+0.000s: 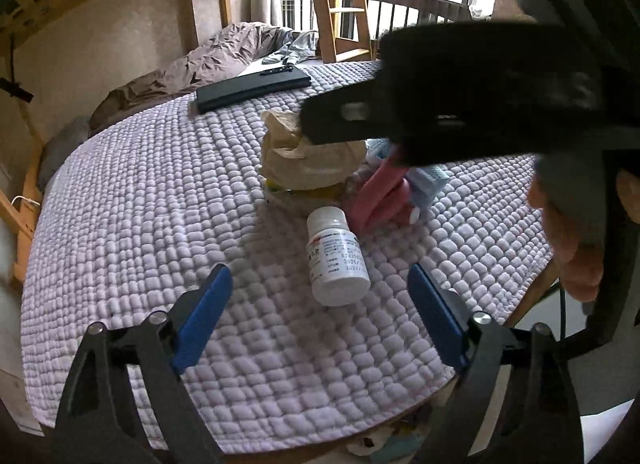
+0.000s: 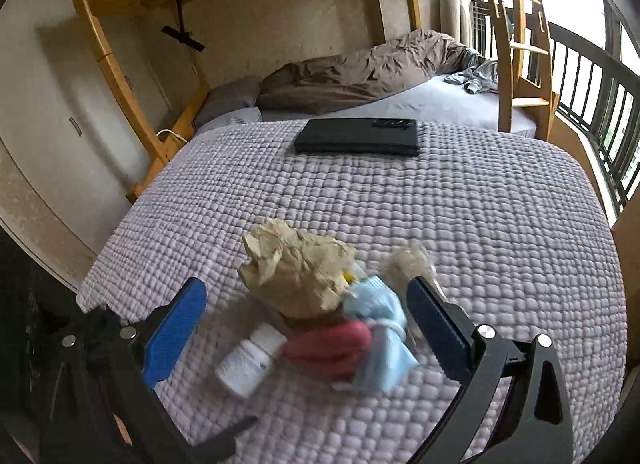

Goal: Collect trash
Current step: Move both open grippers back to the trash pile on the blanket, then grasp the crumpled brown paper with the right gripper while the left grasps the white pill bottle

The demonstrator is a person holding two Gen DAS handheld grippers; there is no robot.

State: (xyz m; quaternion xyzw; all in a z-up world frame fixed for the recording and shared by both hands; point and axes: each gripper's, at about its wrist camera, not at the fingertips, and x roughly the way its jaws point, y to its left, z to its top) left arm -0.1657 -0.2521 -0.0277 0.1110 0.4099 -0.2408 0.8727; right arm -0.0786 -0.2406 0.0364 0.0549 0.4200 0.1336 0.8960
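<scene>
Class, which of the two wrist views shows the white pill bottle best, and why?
The left wrist view: the white pill bottle lies sharp and unobstructed on the quilt, with its label print visible. The right wrist view shows it blurred, low in the frame, its label unreadable.

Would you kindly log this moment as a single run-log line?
left gripper: open, around pill bottle, not gripping | right gripper: open, above trash pile | pile: crumpled paper, blue mask, on quilt

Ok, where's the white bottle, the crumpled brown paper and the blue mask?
white bottle (image 1: 338,260), left wrist view, on its label.
crumpled brown paper (image 2: 296,276), right wrist view, on its middle.
blue mask (image 2: 380,344), right wrist view, on its folded front.
</scene>
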